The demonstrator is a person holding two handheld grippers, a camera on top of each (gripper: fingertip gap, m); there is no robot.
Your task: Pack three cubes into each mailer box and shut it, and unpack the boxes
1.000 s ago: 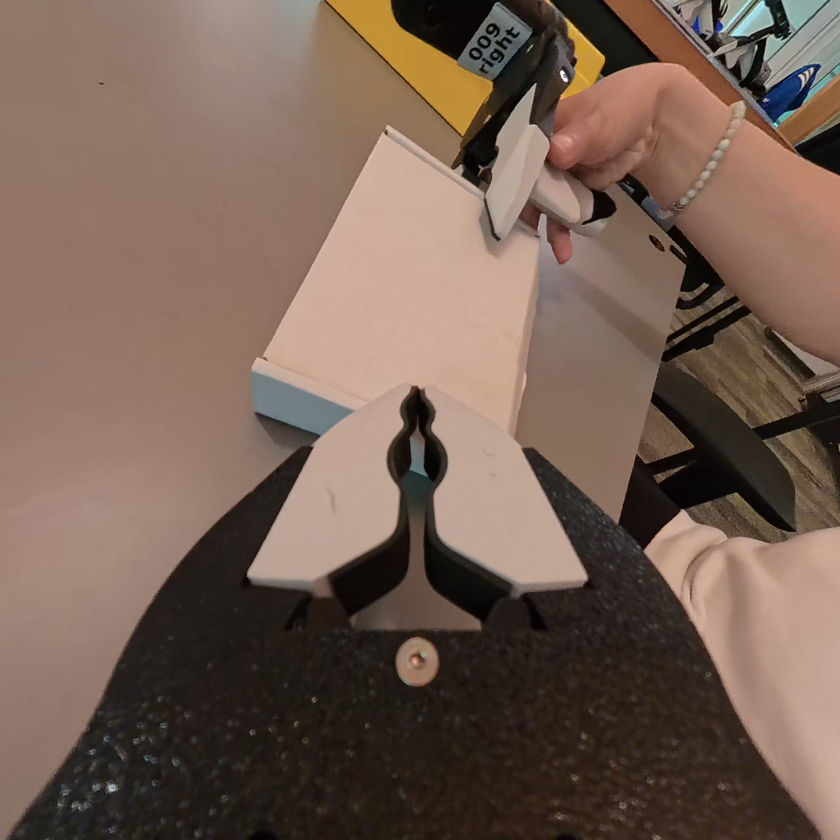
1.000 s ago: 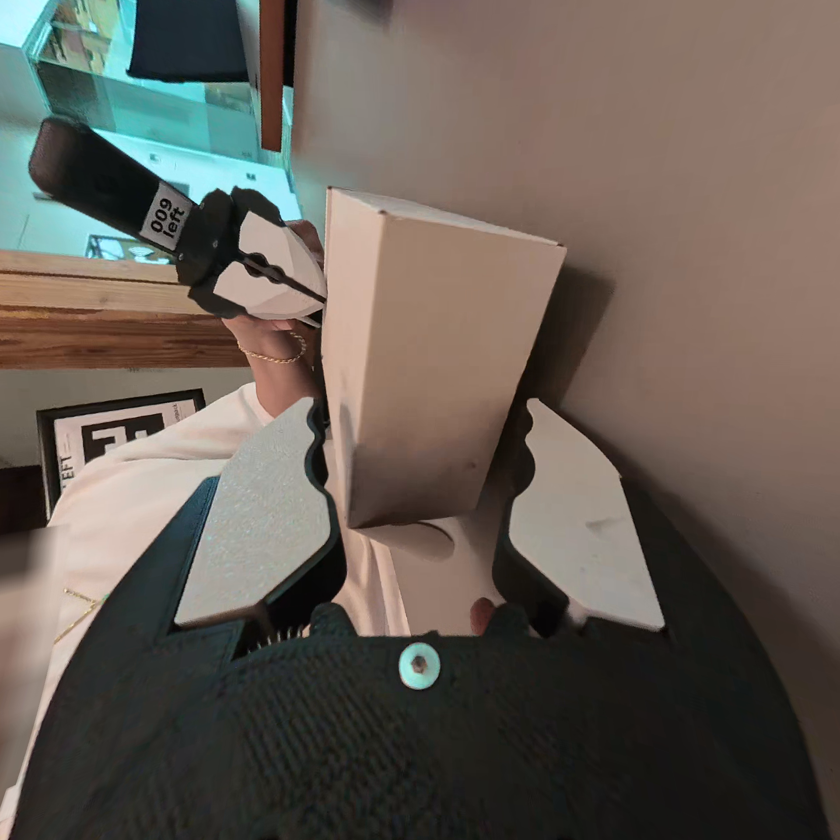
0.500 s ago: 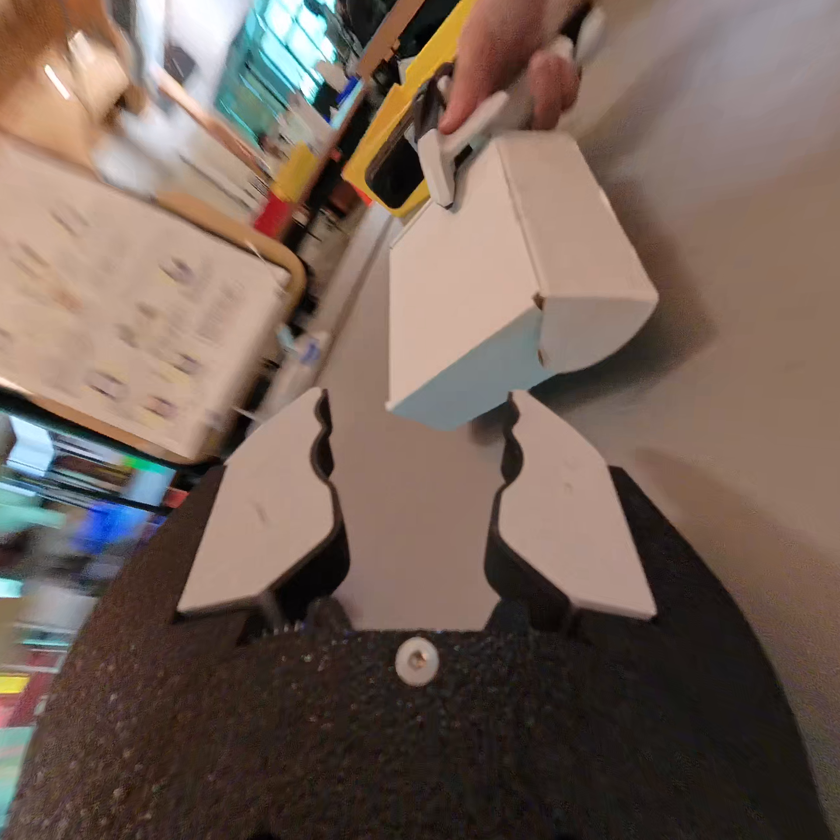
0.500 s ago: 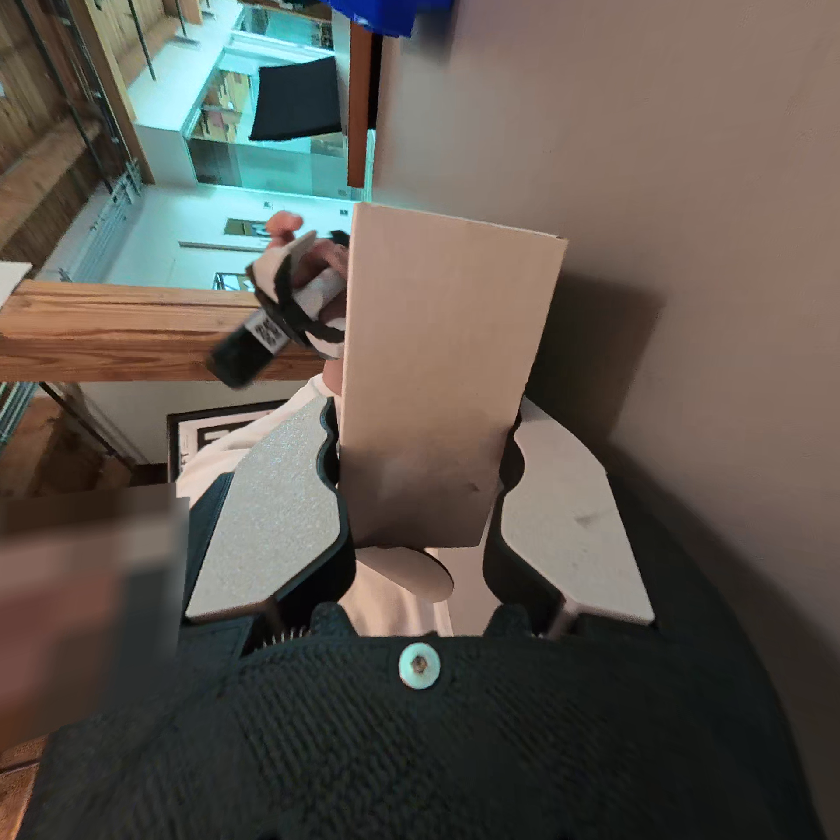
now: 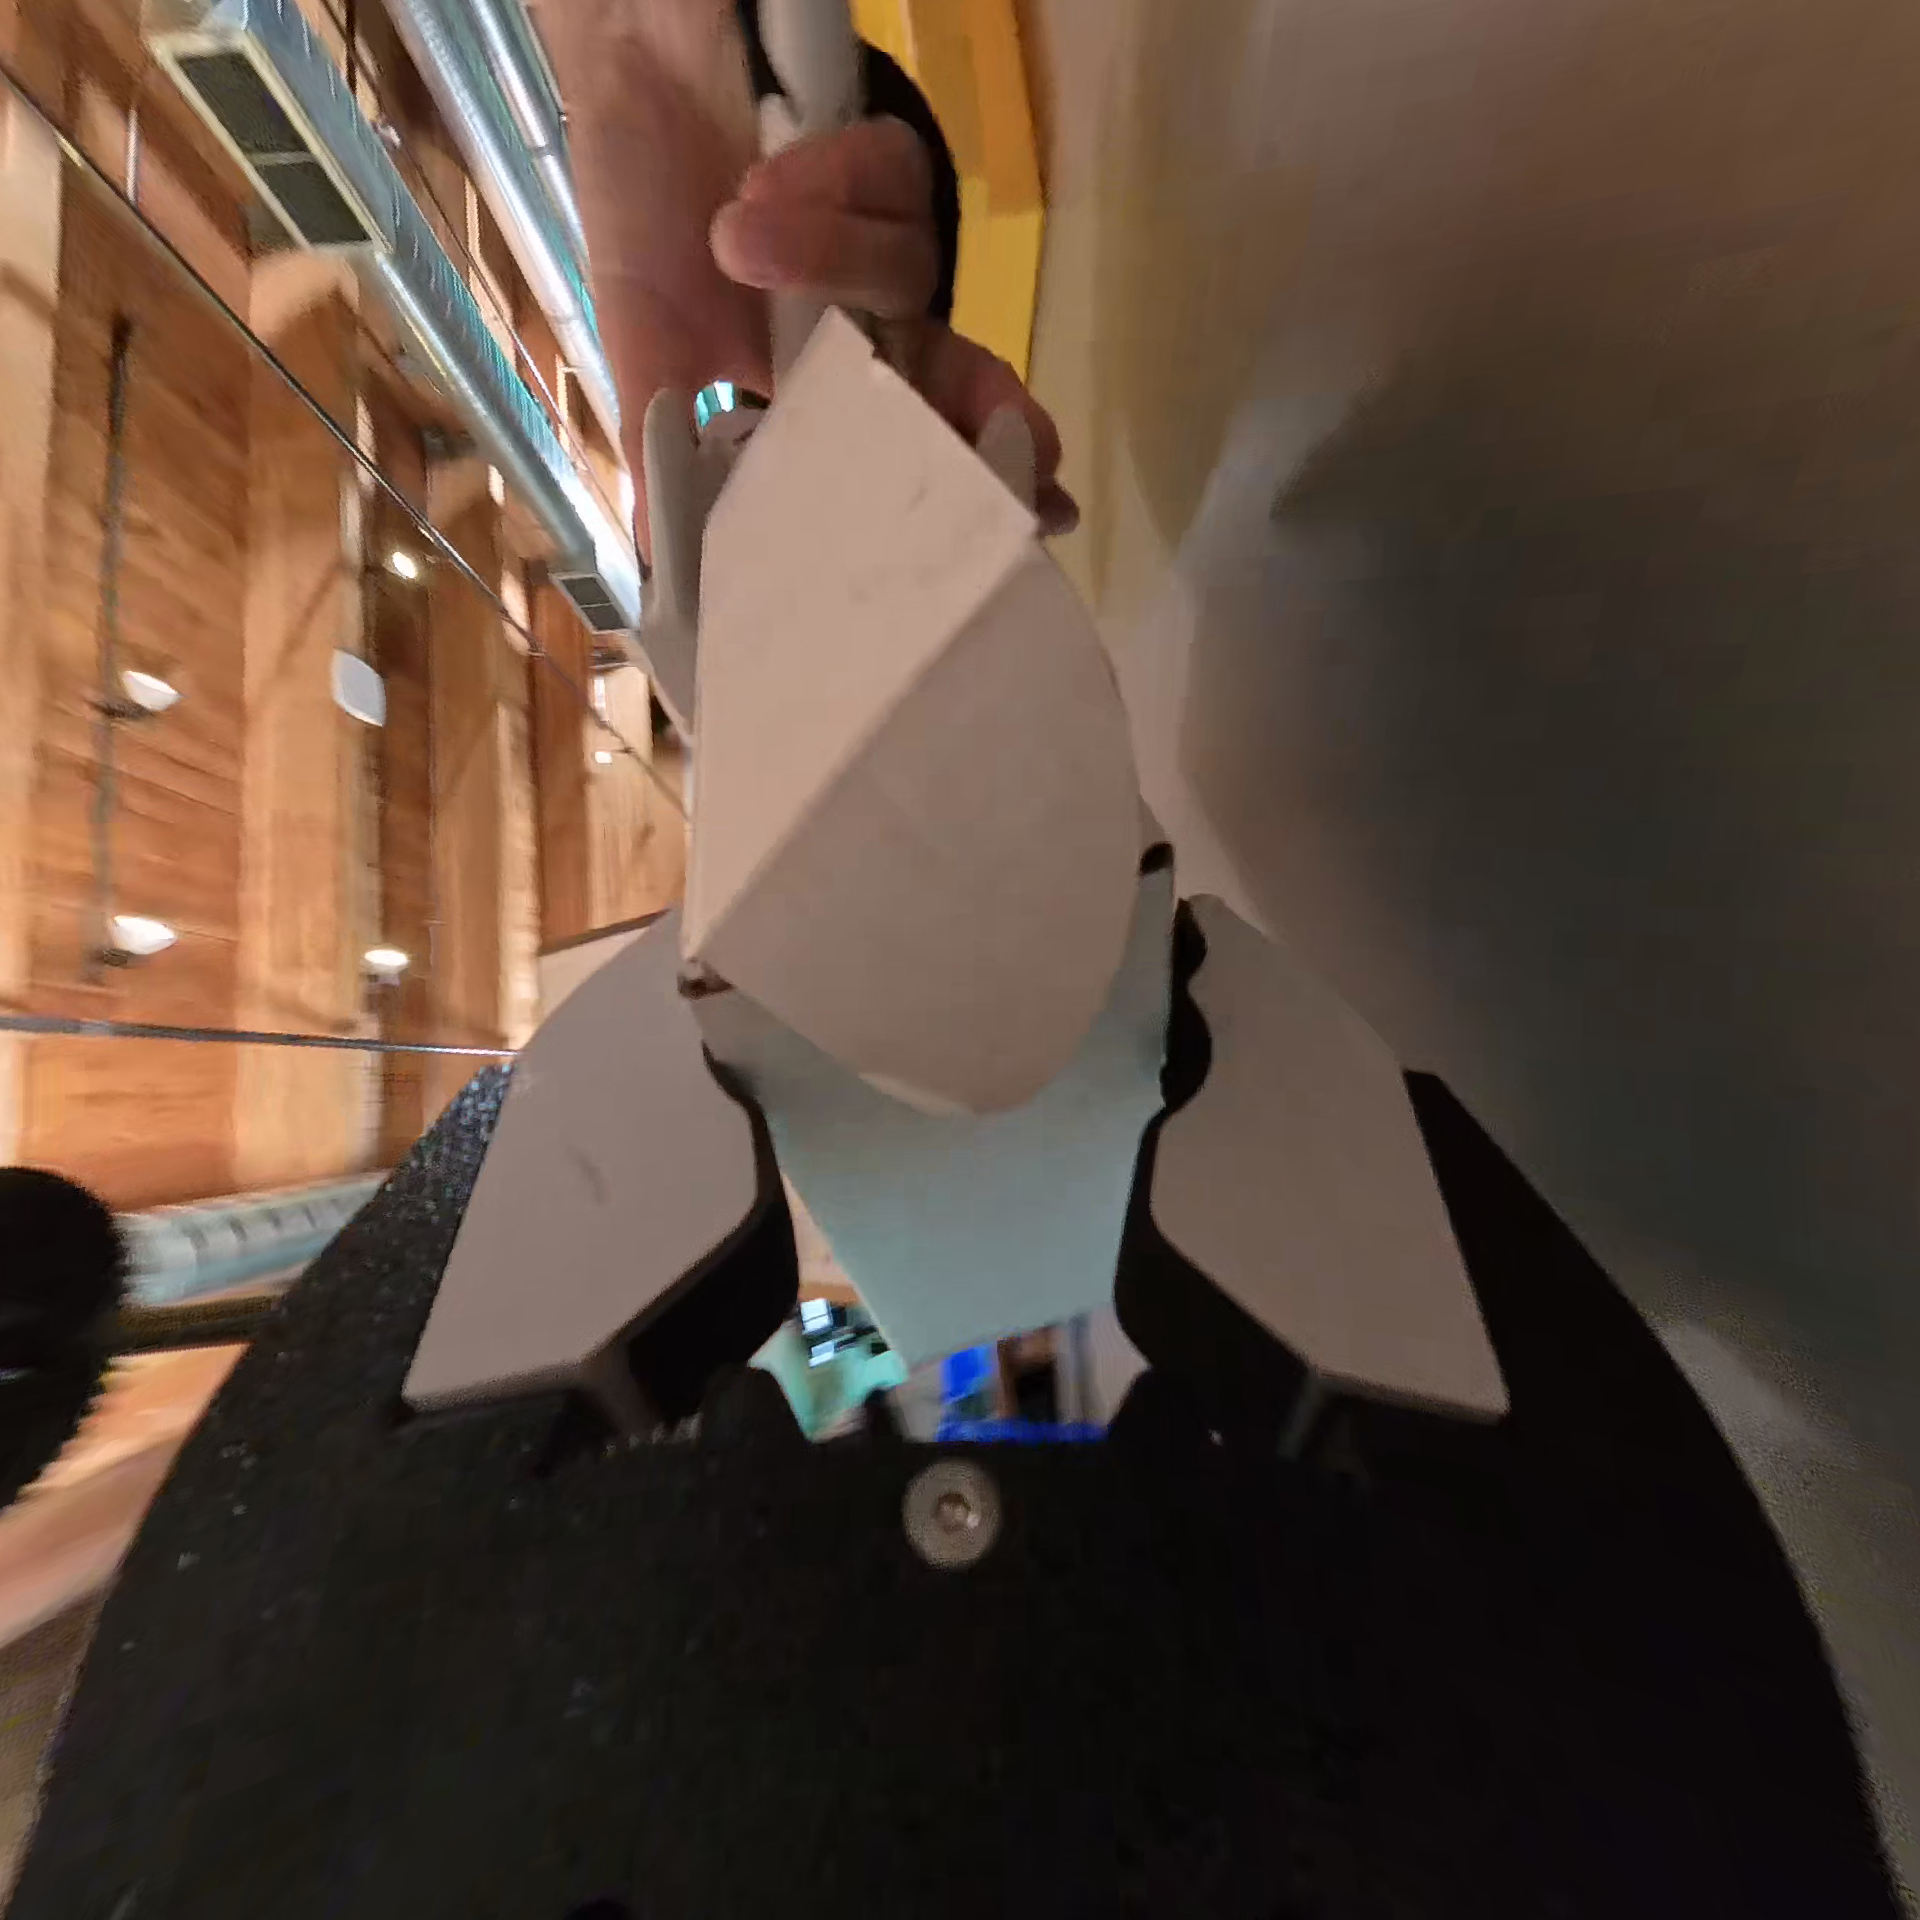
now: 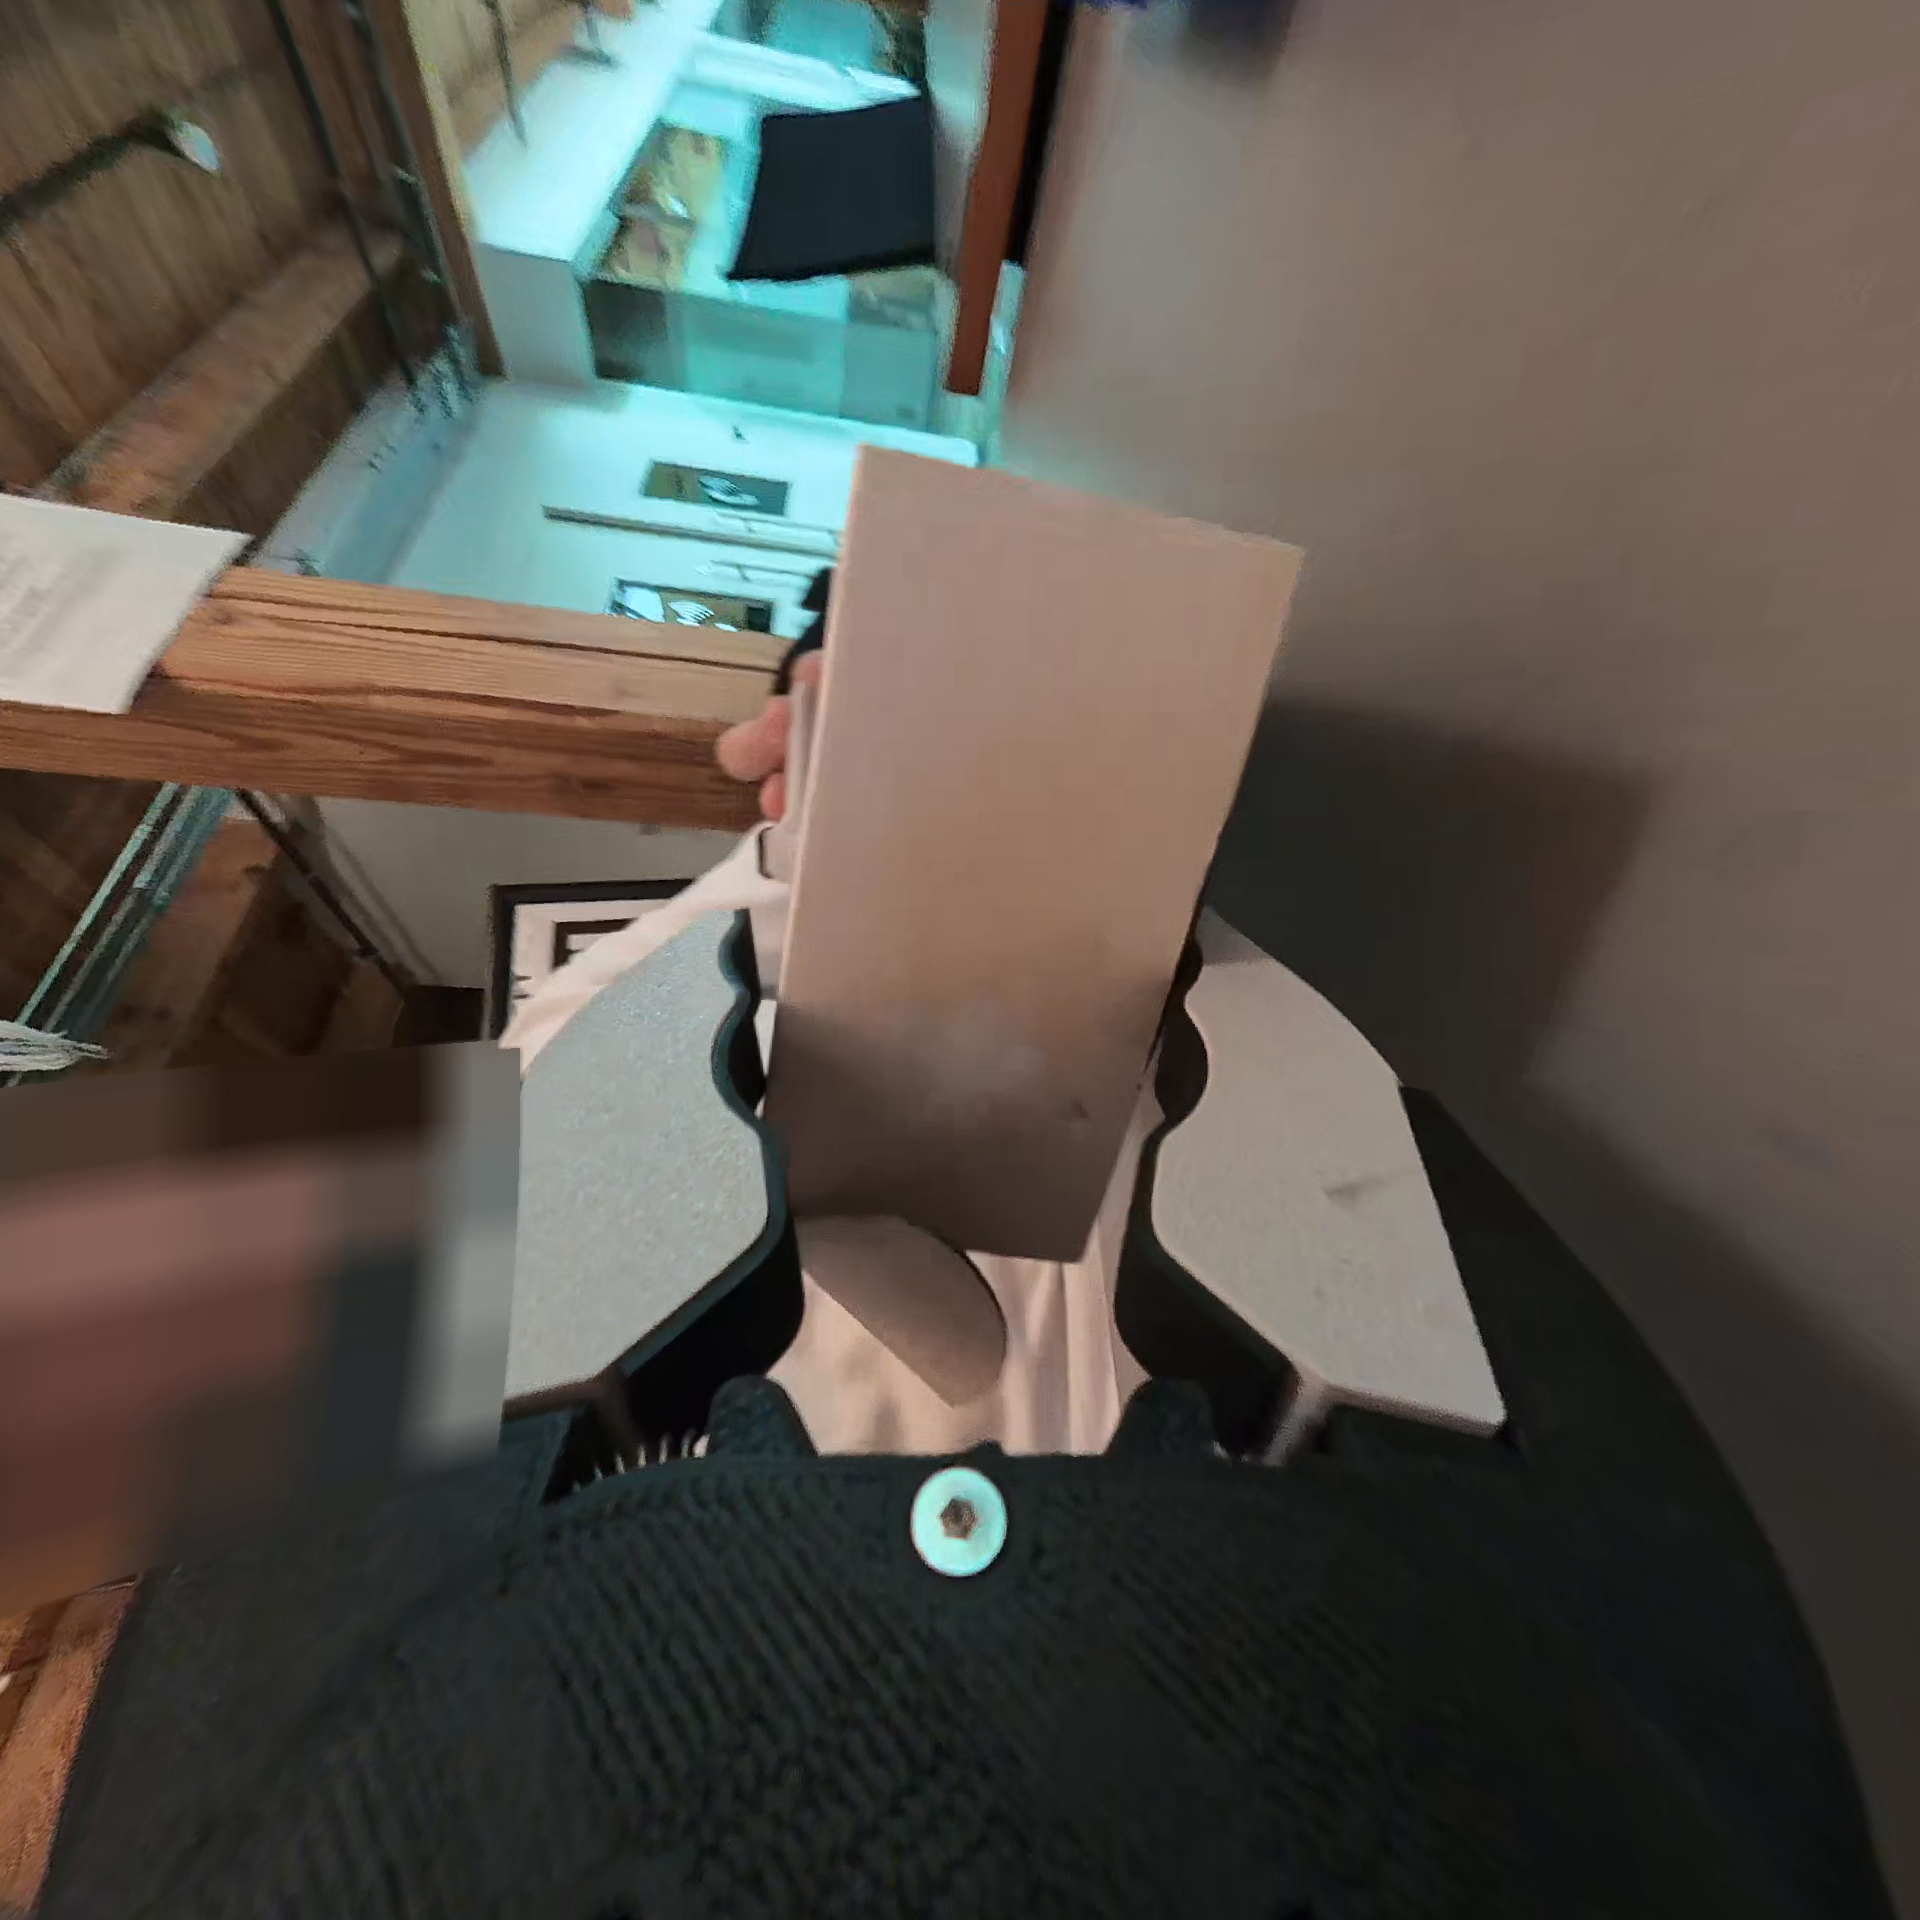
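Note:
A closed white mailer box point(image 5: 894, 727) is held up off the grey table point(image 5: 1558, 727), with a gripper at each end. My left gripper point(image 5: 935, 935) is shut across the box's near end, a finger touching each side. At the far end I see a white finger of my right gripper point(image 5: 675, 540) and the hand holding it point(image 5: 810, 229). In the right wrist view my right gripper point(image 6: 966, 935) is shut on the box point(image 6: 1018, 831), which stands beside the table point(image 6: 1558, 416). The box hides my left gripper there; only part of a hand point(image 6: 758, 748) shows. No cubes are in view.
A yellow object point(image 5: 987, 156) lies on the table behind the right hand. A wooden beam point(image 6: 416, 675) with a sheet of paper point(image 6: 83, 603) on it and the person's white shirt point(image 6: 914, 1382) lie behind the box. Both views are tilted and motion-blurred. Spacing between my two grippers at the tips: around 7 centimetres.
My left gripper let go of the box flap, opened, swung round and closed across the box's end. My right gripper closed on the other end. The box has come up off the table.

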